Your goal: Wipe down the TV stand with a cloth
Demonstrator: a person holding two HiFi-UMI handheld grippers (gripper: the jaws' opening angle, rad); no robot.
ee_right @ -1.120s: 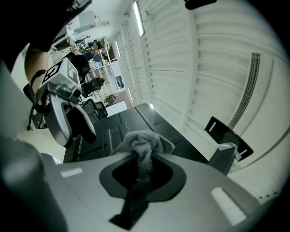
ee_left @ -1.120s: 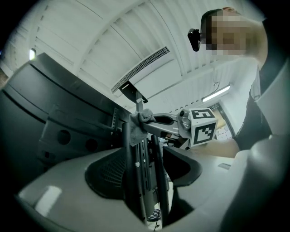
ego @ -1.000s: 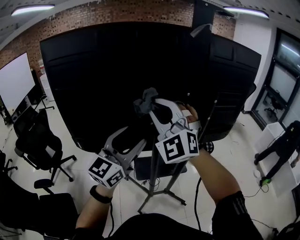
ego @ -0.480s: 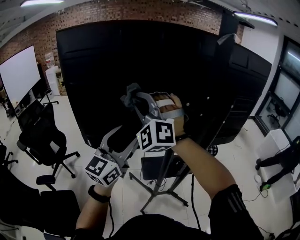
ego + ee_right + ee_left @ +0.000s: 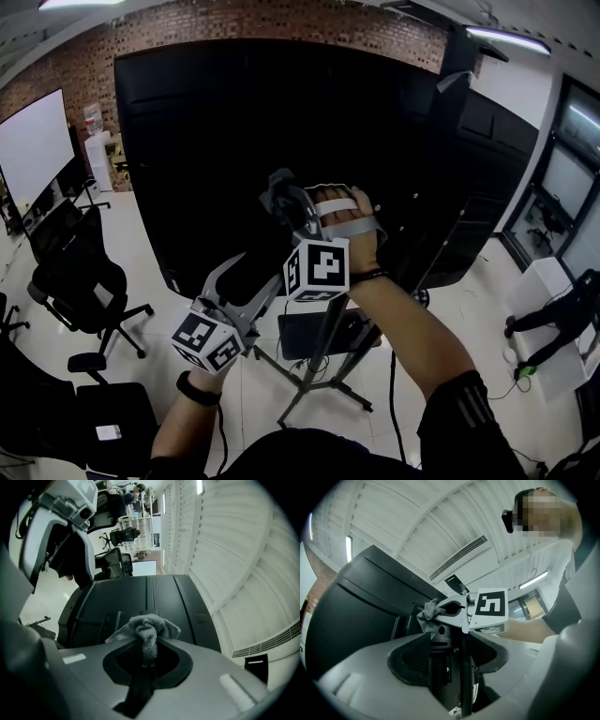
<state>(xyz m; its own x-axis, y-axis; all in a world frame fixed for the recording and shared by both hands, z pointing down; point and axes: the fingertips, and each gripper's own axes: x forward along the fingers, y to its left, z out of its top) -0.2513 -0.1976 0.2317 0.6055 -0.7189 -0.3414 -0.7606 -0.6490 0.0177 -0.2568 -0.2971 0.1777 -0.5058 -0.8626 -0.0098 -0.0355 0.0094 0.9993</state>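
Both fingers [image 5: 213,670] of the right gripper [image 5: 146,662] pinch the cloth [image 5: 148,624].

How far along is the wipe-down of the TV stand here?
Done: the grey cloth is picked up, pinched in the right claw. In hand: that claw is raised in front of the black screen; contact cannot be told. Left: the stand shows no wiped area, and the open, empty left claw sits low beside it.
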